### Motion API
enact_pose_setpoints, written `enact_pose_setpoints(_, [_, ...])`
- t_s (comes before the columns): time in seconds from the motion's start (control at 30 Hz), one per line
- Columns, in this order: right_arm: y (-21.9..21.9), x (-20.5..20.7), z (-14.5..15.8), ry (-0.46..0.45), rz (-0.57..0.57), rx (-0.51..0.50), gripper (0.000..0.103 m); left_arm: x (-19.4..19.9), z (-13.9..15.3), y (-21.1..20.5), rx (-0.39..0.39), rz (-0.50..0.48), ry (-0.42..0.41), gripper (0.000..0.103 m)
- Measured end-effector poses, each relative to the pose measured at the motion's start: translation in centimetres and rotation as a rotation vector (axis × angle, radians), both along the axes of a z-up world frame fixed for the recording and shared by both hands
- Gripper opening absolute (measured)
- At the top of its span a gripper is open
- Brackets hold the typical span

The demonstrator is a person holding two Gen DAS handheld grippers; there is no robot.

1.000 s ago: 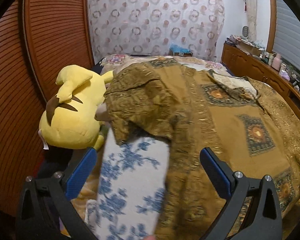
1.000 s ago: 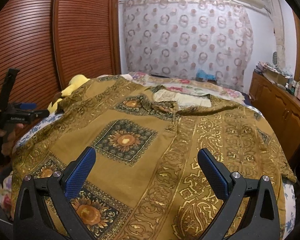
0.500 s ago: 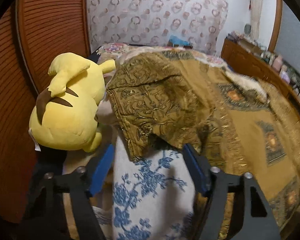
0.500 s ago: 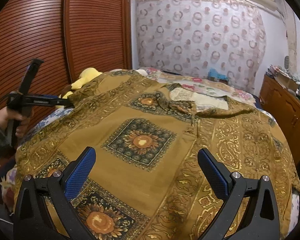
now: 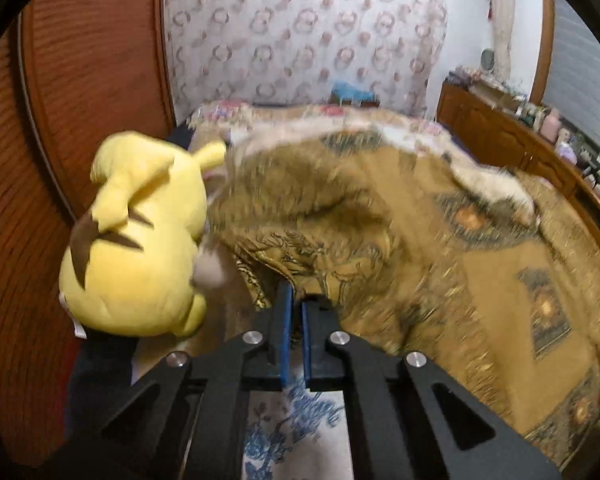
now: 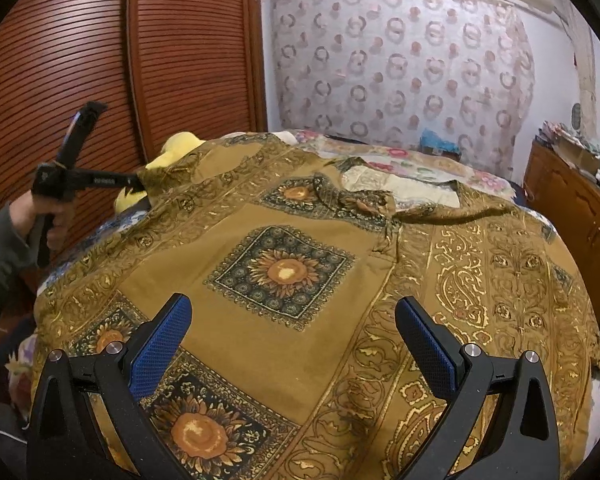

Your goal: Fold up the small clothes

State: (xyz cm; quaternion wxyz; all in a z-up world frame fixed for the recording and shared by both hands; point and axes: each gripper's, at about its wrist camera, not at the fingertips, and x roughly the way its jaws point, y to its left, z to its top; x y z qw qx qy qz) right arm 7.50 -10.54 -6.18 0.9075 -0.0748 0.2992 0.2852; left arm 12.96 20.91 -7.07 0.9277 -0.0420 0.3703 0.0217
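A mustard-brown shirt with sunflower squares (image 6: 300, 272) lies spread front-up on the bed, collar toward the far wall. My left gripper (image 5: 294, 292) is at its left sleeve (image 5: 300, 240). The jaws are closing, and the blue pads stand almost together with the sleeve hem pinched at their tips. In the right wrist view a hand (image 6: 40, 216) holds that left gripper (image 6: 134, 179) at the sleeve's edge. My right gripper (image 6: 292, 344) hovers open above the shirt's lower front with nothing between its fingers.
A yellow plush toy (image 5: 140, 240) lies against the sleeve on the left. A blue-flowered sheet (image 5: 292, 420) shows under the shirt. Brown slatted wardrobe doors (image 6: 160, 60) stand close on the left, and a wooden dresser (image 6: 580, 208) with clutter runs along the right.
My left gripper moved in on the sleeve hem and shut on it, and the sleeve now lifts slightly. The right gripper stayed open over the shirt.
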Motion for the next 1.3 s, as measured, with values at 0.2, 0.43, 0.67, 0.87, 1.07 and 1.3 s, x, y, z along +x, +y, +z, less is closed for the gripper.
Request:
enact_pose_setpoints(0.2, [-1.1, 0.1, 0.4, -0.001, -0.024, 0.020, 0.103, 0.4, 4.5, -3.7, 0.014, -0.094, -0.088, 0.001])
enact_pose_setpoints(0.43, [-2.2, 0.2, 0.4, 0.008, -0.044, 0.034, 0.103, 0.2, 5.2, -10.0, 0.047, -0.223, -0.073, 0.006])
enact_pose_setpoints(0.67, [-2.7, 0.3, 0.0, 0.025, -0.045, 0.036, 0.103, -1.9, 3.7, -12.8, -0.006, -0.289, -0.036, 0.031])
enact_pose_setpoints(0.87, [-2.8, 0.5, 0.0, 0.029, -0.041, 0.035, 0.103, -4.5, 3.5, -12.9, 0.006, -0.286, -0.047, 0.046])
enact_pose_setpoints(1.07, [-1.8, 1.2, 1.4, 0.019, 0.005, 0.036, 0.101, -6.5, 2.9, -10.4, -0.014, -0.221, -0.065, 0.059])
enact_pose_setpoints(1.3, [2.6, 3.2, 3.7, -0.013, 0.130, 0.016, 0.087, -8.4, 2.3, -7.1, -0.040, -0.126, -0.083, 0.059])
